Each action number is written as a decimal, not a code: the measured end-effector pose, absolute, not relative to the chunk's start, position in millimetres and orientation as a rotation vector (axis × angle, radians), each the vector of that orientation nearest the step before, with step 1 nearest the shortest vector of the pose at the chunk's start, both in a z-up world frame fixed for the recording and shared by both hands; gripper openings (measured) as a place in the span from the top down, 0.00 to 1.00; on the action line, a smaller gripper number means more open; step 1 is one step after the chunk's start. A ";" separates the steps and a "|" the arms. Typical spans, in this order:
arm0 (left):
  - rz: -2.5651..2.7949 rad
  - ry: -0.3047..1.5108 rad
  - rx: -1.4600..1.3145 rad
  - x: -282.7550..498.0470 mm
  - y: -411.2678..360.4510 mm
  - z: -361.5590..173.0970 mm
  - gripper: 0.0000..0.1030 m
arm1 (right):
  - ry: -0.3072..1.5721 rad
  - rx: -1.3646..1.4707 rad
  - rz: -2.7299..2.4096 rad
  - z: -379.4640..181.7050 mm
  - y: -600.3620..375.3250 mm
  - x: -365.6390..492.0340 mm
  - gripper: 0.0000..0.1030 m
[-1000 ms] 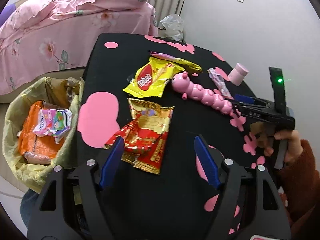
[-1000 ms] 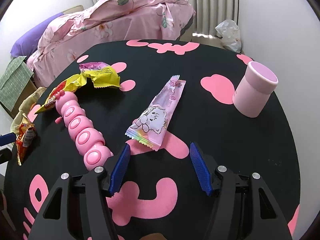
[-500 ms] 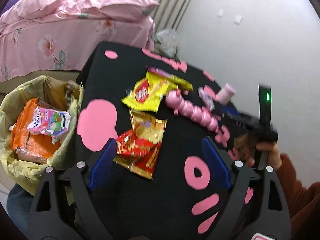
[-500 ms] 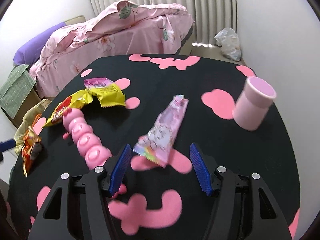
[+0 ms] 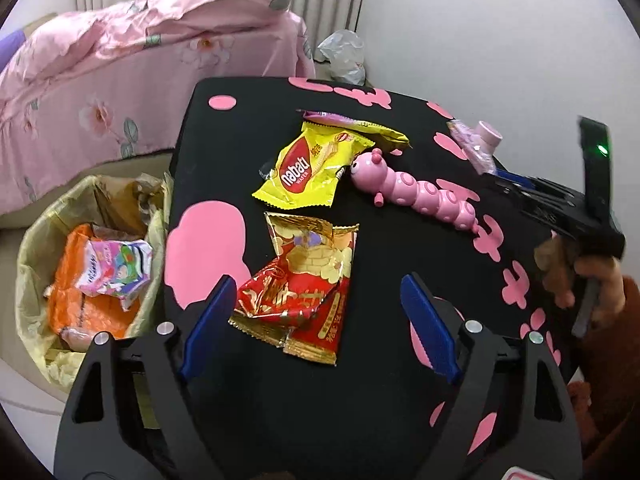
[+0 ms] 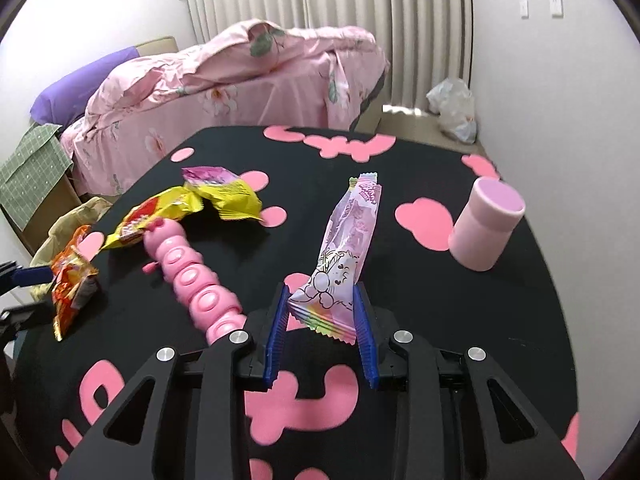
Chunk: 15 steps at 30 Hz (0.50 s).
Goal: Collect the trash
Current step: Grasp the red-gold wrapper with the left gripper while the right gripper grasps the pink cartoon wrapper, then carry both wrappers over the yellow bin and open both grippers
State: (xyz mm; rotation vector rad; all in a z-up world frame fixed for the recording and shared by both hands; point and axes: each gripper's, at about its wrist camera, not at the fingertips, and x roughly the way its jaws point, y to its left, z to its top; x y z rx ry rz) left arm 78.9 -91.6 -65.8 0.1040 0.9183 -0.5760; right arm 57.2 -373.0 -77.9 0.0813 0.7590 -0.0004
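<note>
Wrapper slip risked on the way to the bin.
The pink wrapper [image 6: 347, 256], lifted off the table [image 6: 460, 320], is pinched by the just-closing right claw [image 6: 322, 322] only at its tail; the trash bag [image 5: 36, 272] lies at 9 o'clock. The left claw [image 5: 316, 324] is spread over the red wrapper [image 5: 304, 276].

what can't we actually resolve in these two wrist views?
- Trash bin, left wrist view: its floor is buried under an orange bag and wrappers.
- Red wrapper, right wrist view: edge-on and distorted, print unreadable.
- Pink wrapper, left wrist view: small, and the right gripper shut on it is blurred.
- Pink cup, left wrist view: mostly behind that wrapper.
</note>
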 end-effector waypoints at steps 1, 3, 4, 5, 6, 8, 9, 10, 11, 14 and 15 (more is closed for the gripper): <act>-0.584 0.927 0.100 80.7 -91.9 -67.7 0.25 | 0.751 0.076 0.002 -74.8 -371.1 53.4 0.71; -0.581 0.928 0.113 83.0 -93.2 -71.6 0.26 | 0.740 0.073 0.013 -69.3 -367.7 47.9 0.71; -0.574 0.927 0.122 83.8 -93.5 -72.5 0.27 | 0.733 0.076 0.018 -66.8 -366.5 46.1 0.71; -0.562 0.928 0.127 84.7 -93.0 -73.4 0.28 | 0.726 0.079 0.025 -63.7 -365.1 43.9 0.71; -0.557 0.937 0.123 86.1 -92.3 -74.9 0.35 | 0.721 0.080 0.029 -61.4 -363.9 42.6 0.71; -0.565 0.963 0.101 88.1 -90.6 -79.4 0.44 | 0.709 0.082 0.042 -55.3 -360.6 38.5 0.71; -0.561 0.963 0.098 87.5 -89.5 -80.9 0.46 | 0.705 0.082 0.047 -53.5 -359.0 38.3 0.71; -0.559 0.958 0.095 86.4 -88.7 -80.9 0.47 | 0.700 0.083 0.055 -51.0 -357.5 37.3 0.71; -0.559 0.950 0.092 84.7 -87.9 -79.6 0.48 | 0.695 0.083 0.060 -48.8 -356.1 36.1 0.71; -0.565 0.936 0.086 77.7 -86.1 -76.6 0.51 | 0.687 0.089 0.073 -44.7 -352.3 33.2 0.71; -0.562 0.930 0.090 74.6 -85.9 -75.4 0.52 | 0.683 0.093 0.079 -42.8 -351.2 31.7 0.71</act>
